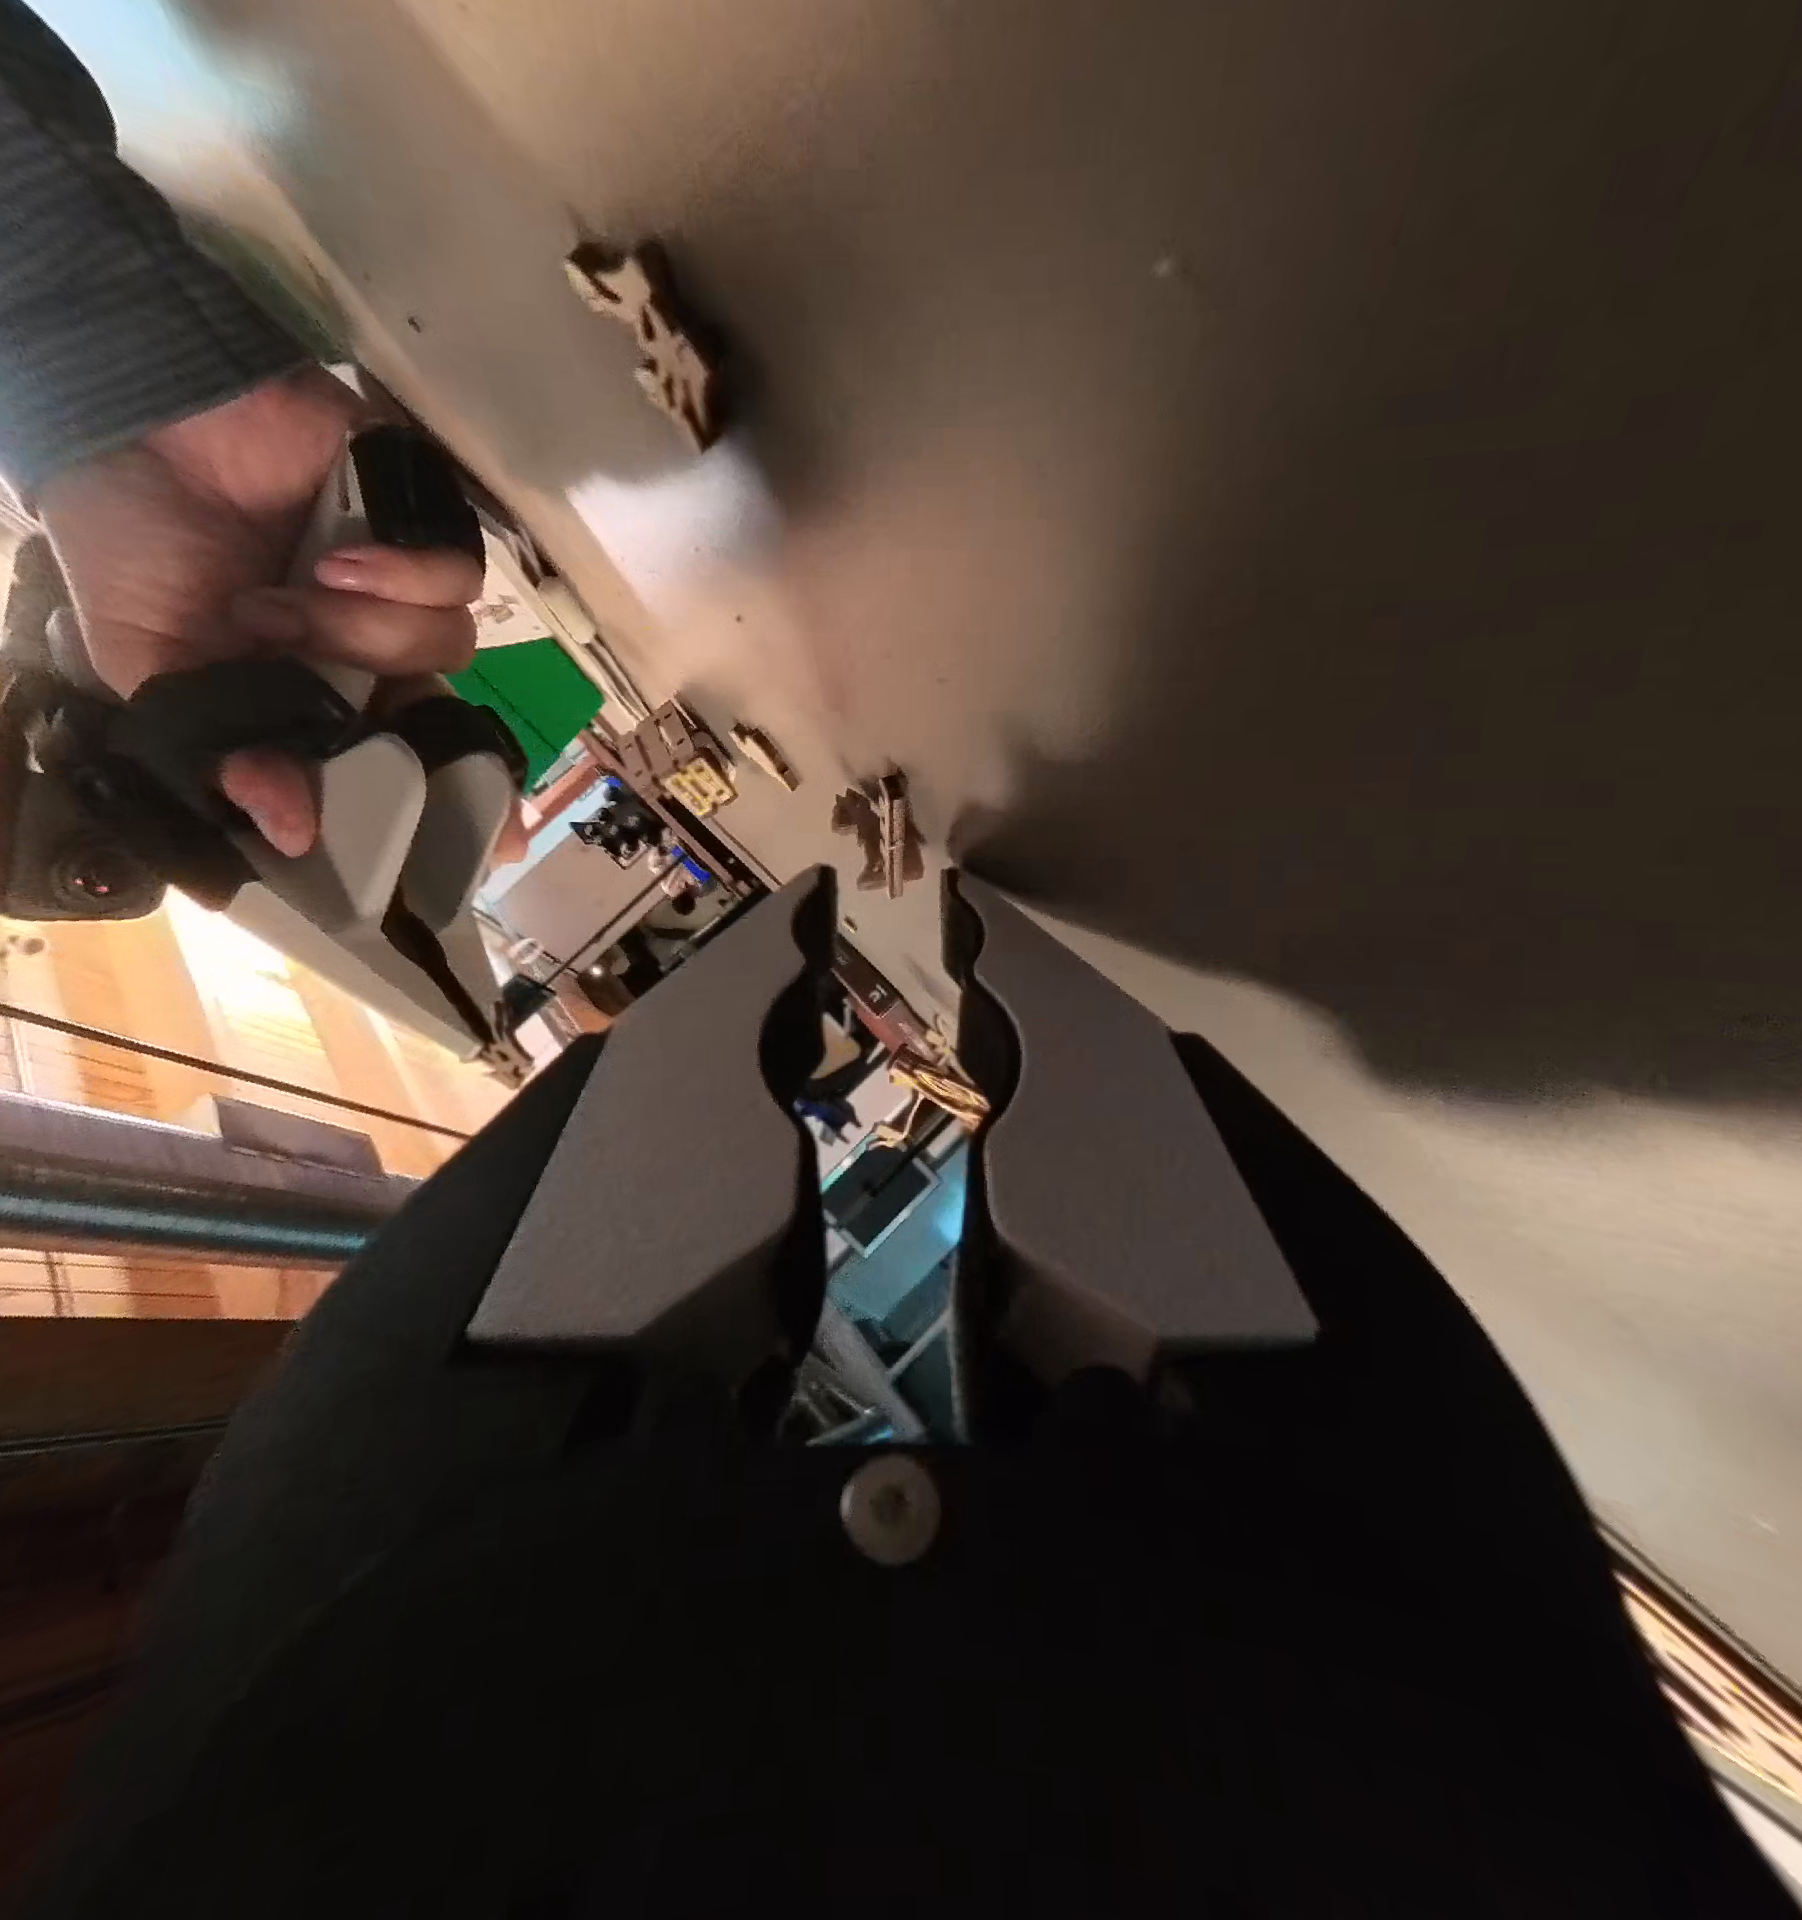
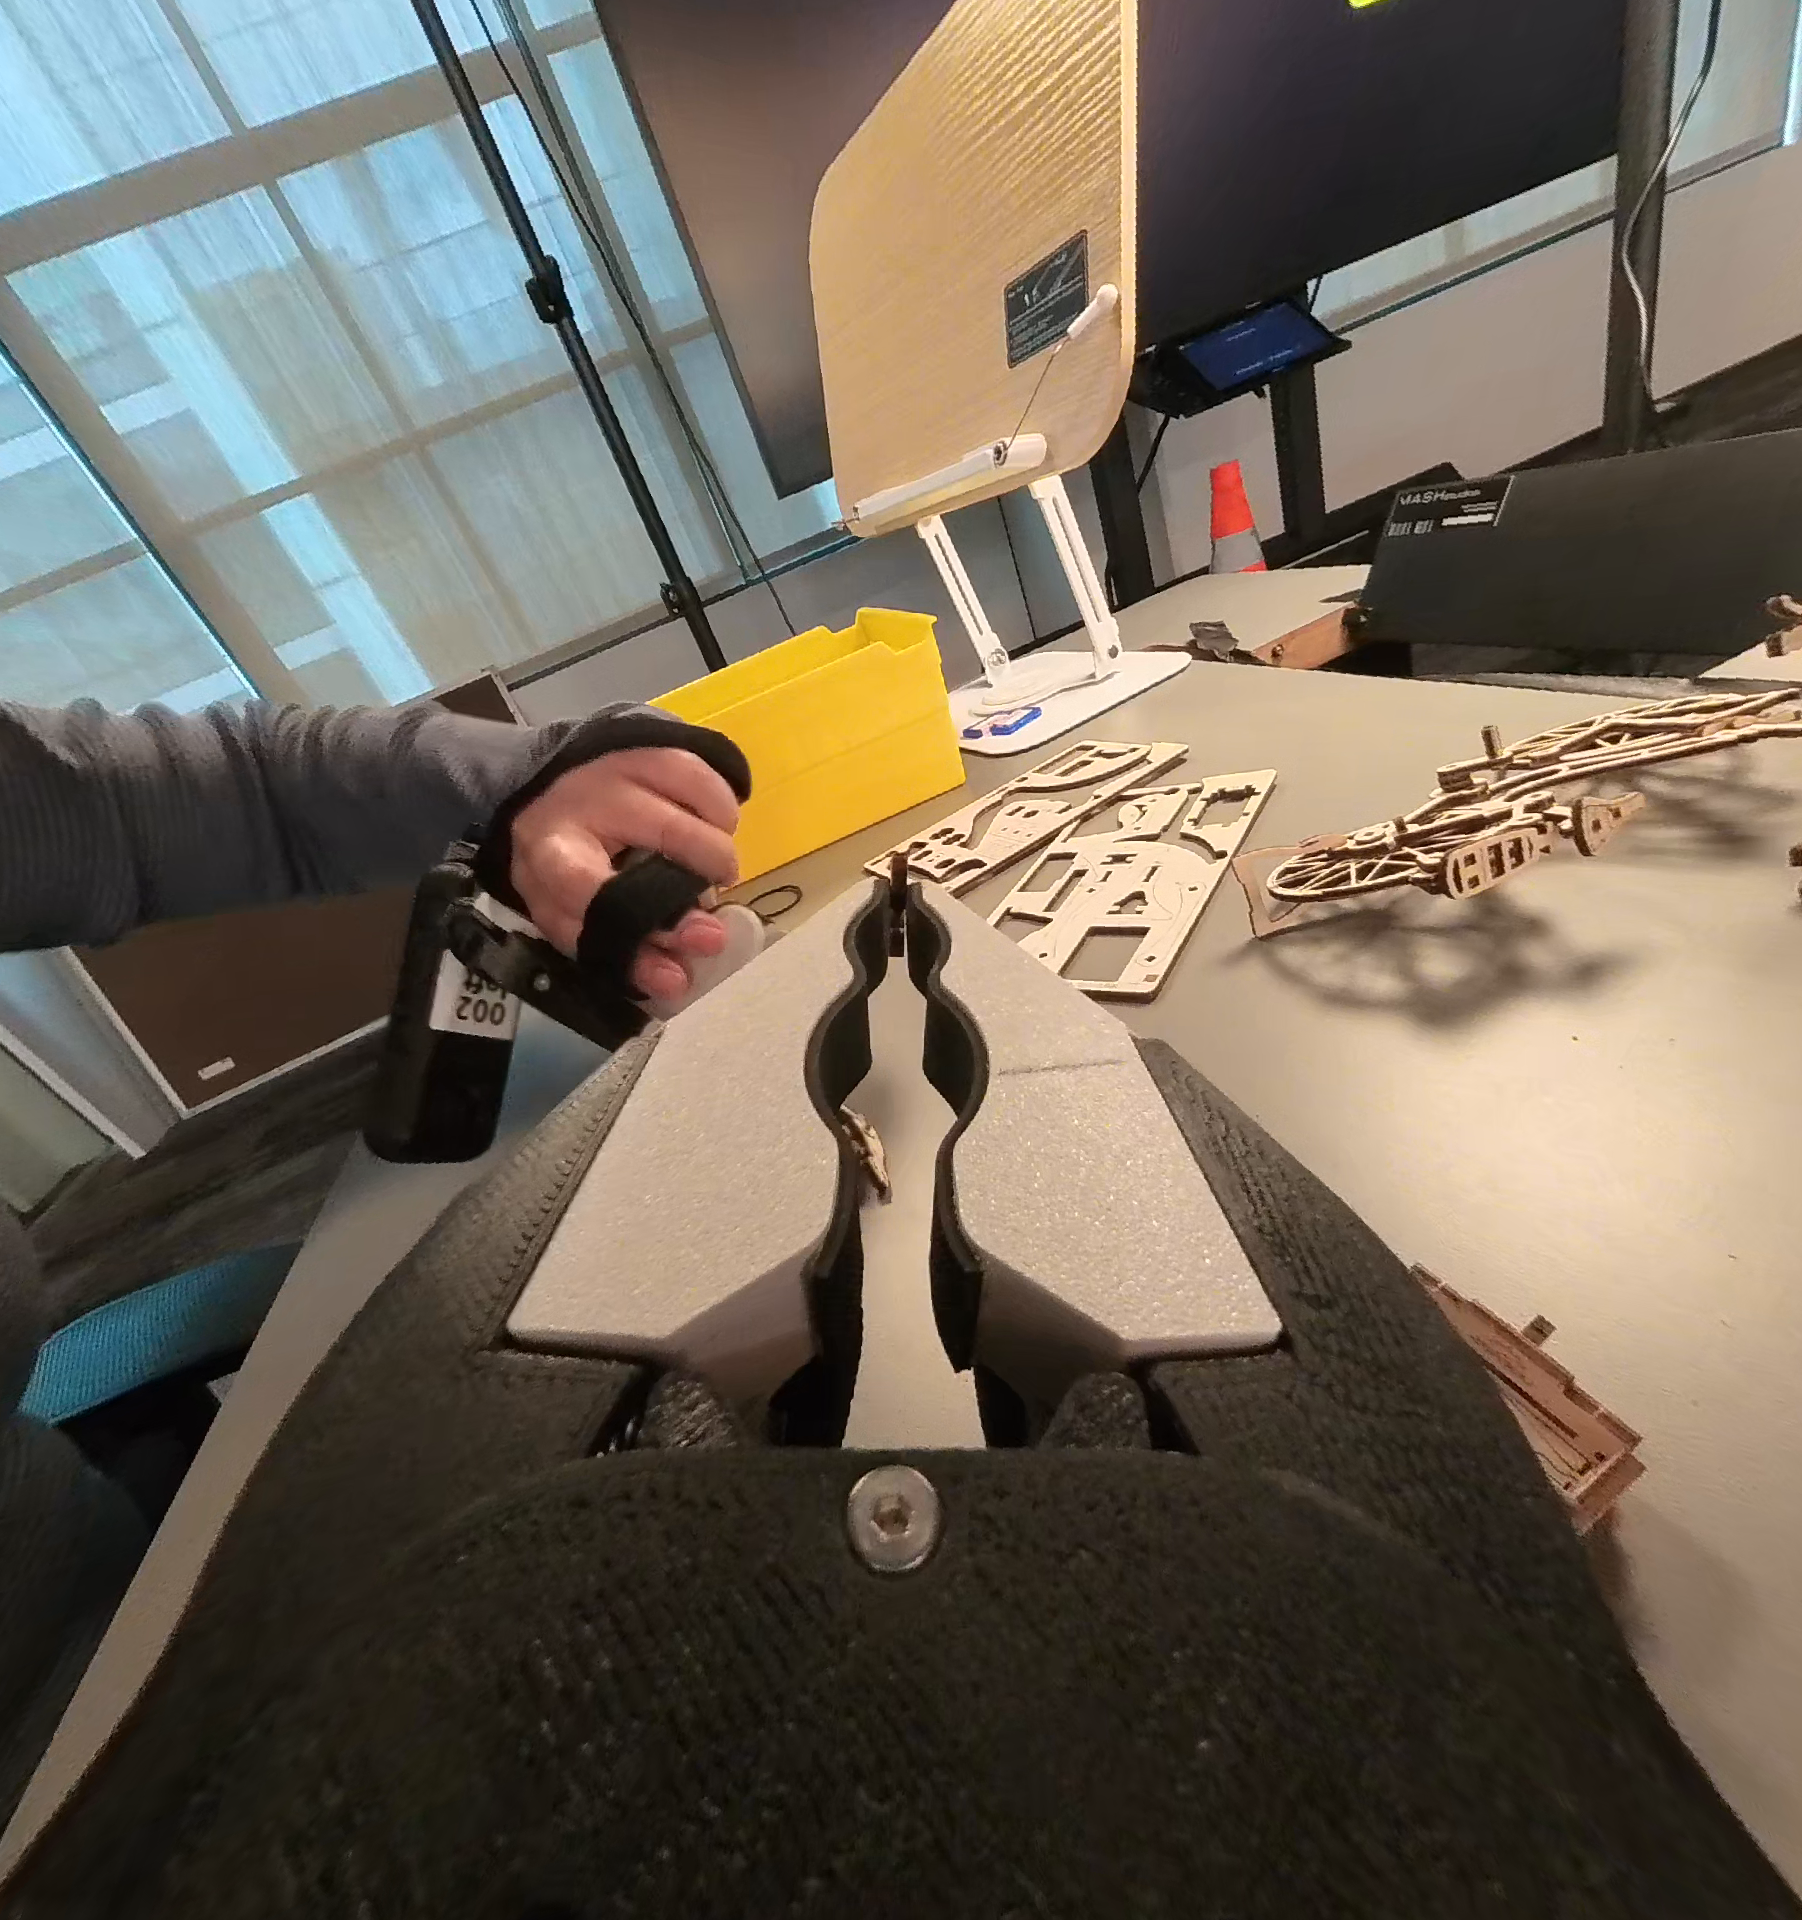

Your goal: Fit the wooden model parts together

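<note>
My right gripper (image 2: 892,916) is shut on a small thin wooden part (image 2: 891,902) that sticks up between its tips, above the grey table (image 2: 1396,1143). It also shows in the left wrist view (image 1: 497,1044), held by a hand. My left gripper (image 1: 889,883) is open and empty, rolled sideways; a loose wooden part (image 1: 881,831) lies on the table just beyond its tips. Another wooden part (image 1: 658,332) lies farther off. The half-built wooden model (image 2: 1479,842) and two cut-out wooden sheets (image 2: 1094,862) lie ahead of the right gripper.
A yellow bin (image 2: 835,727) stands at the left, with a wooden book stand (image 2: 980,312) behind it. A black case (image 2: 1624,551) sits at the far right. A wooden boxy piece (image 2: 1531,1392) lies near the right. A hand (image 2: 606,862) holds the left gripper at the table's left edge.
</note>
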